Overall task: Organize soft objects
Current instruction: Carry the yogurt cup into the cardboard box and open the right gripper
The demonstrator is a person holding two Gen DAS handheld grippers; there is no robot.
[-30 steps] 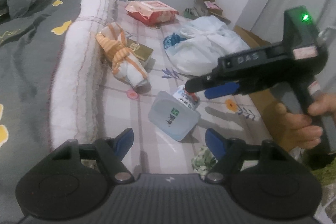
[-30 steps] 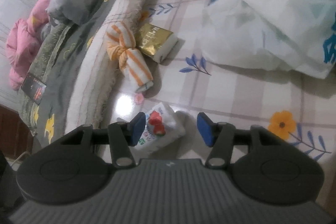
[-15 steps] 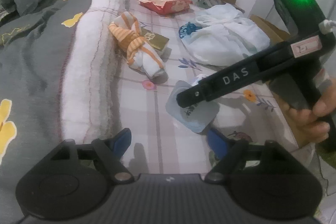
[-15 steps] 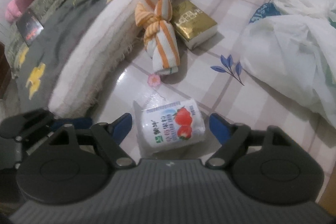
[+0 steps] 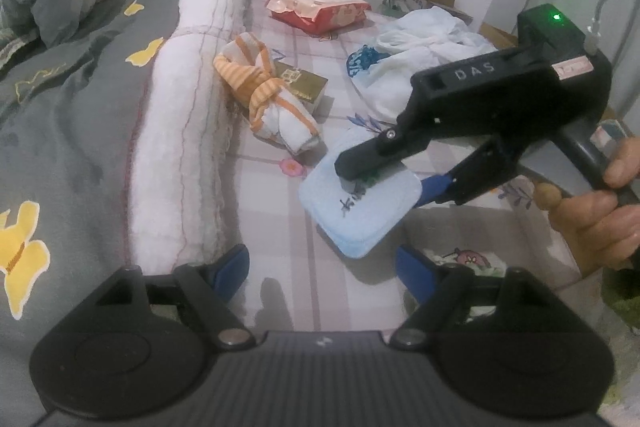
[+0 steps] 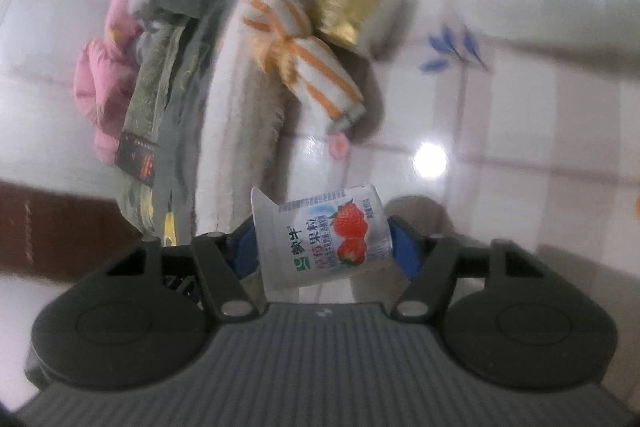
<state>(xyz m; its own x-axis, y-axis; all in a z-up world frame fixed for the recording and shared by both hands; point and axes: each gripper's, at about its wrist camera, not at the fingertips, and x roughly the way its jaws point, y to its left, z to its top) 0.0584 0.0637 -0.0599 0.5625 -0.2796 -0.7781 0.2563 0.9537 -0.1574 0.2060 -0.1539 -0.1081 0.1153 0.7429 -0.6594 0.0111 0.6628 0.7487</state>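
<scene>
Each camera sits on a gripper and looks forward and down at the floor. The left one sees more. The right one is very near the yogurt cup (image 6: 320, 239). Both see the striped towel (image 5: 268, 103) (image 6: 304, 47).

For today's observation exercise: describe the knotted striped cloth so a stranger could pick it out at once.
Find the long white fluffy blanket edge running along the patterned floor mat. Beside it, partway along, lies the knotted cloth bundle, resting against a gold box. Its orange and white stripes, tied in a knot, set it apart from the plain white plastic bag nearby.
</scene>
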